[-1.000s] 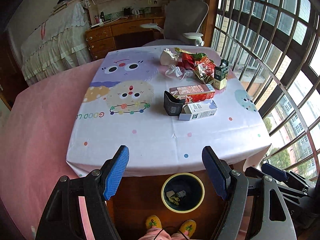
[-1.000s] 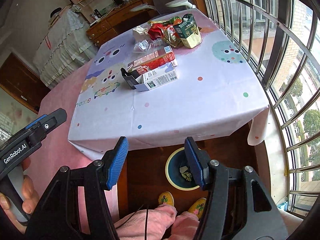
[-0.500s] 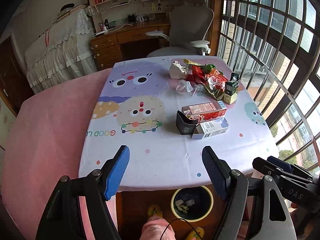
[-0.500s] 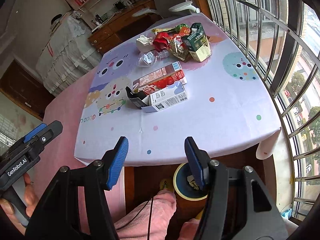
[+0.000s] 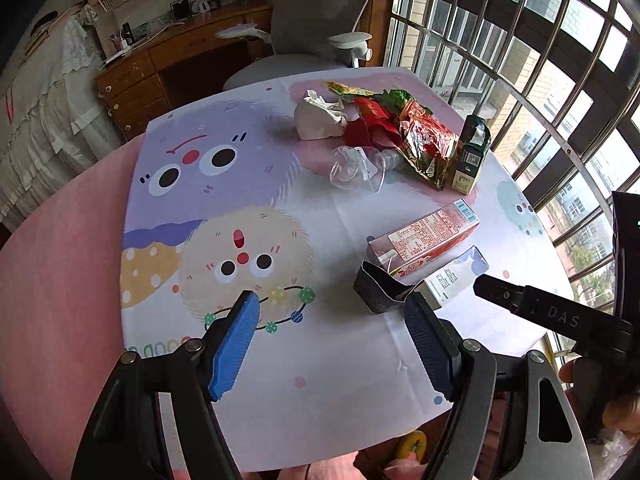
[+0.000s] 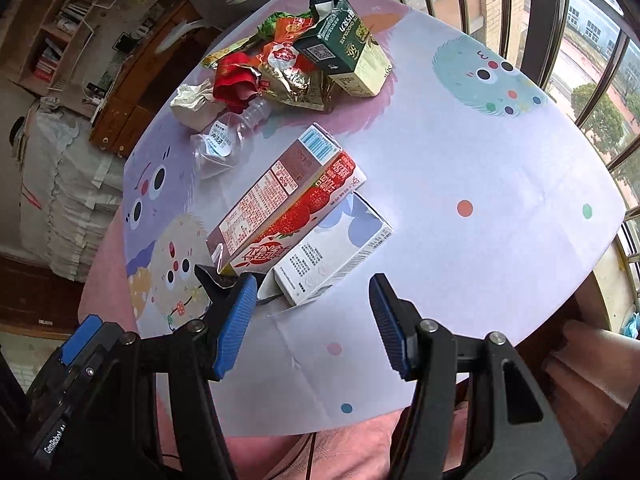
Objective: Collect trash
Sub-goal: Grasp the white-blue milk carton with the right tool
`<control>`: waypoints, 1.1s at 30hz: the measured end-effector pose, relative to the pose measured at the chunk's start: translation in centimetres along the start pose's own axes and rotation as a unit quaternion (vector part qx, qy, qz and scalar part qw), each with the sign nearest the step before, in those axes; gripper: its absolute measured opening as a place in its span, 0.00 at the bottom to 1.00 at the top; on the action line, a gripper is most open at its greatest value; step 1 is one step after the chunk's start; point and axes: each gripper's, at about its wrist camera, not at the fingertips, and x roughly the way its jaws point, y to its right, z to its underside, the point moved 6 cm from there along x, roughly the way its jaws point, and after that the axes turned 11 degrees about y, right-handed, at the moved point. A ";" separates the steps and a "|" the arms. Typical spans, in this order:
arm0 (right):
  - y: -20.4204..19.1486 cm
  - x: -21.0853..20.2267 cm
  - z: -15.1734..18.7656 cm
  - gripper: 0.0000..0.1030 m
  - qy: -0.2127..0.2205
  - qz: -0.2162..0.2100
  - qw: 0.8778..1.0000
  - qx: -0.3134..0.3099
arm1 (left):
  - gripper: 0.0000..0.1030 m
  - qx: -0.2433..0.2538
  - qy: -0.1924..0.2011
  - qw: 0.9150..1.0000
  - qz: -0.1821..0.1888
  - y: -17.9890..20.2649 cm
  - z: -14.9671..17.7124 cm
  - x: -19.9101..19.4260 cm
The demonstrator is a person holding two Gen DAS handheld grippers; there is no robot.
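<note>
Across the table (image 6: pixel 500 168), nothing collected that I can see; all trash remains; strawberry carton (image 6: pixel 288 208), white carton (image 6: pixel 332 256), black box (image 5: pixel 378 290) at frame centre, just beyond my right gripper (image 6: pixel 312 316), spread wide and empty; left gripper (image 5: pixel 332 334) likewise; wrapper pile (image 5: pixel 400 132) at upper frame, well apart.

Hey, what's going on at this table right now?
A person holds a two-finger gripper in each hand above a table littered with trash. The left gripper and right gripper are both open and empty. Nearest them lie a strawberry carton, a white carton and a black box; farther back sit crumpled wrappers and a green carton. Nothing is picked up yet.
</note>
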 end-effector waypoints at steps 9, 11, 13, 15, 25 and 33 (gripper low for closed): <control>0.9 7.2 -1.1 0.54 -0.025 0.104 0.992 0.064 | 0.74 0.012 -0.075 0.995 0.066 -0.6 -0.7 7.8; 0.8 7.9 -1.0 0.55 -0.022 0.112 0.991 0.063 | 0.74 0.016 -0.090 0.993 0.077 -0.1 -0.3 8.8; 0.6 8.3 -0.8 0.52 -0.022 0.119 0.991 0.051 | 0.74 0.018 -0.102 0.991 0.086 0.3 0.1 9.5; 0.5 8.4 -0.6 0.48 -0.024 0.112 0.992 0.051 | 0.74 0.016 -0.109 0.989 0.096 0.7 0.2 9.9; 2.1 6.5 0.6 0.35 -0.022 0.089 0.992 0.092 | 0.74 -0.020 -0.154 0.979 0.133 3.0 0.0 11.1; 2.7 5.9 0.6 0.35 -0.017 0.082 0.991 0.103 | 0.74 -0.010 -0.199 0.972 0.125 4.3 2.0 11.3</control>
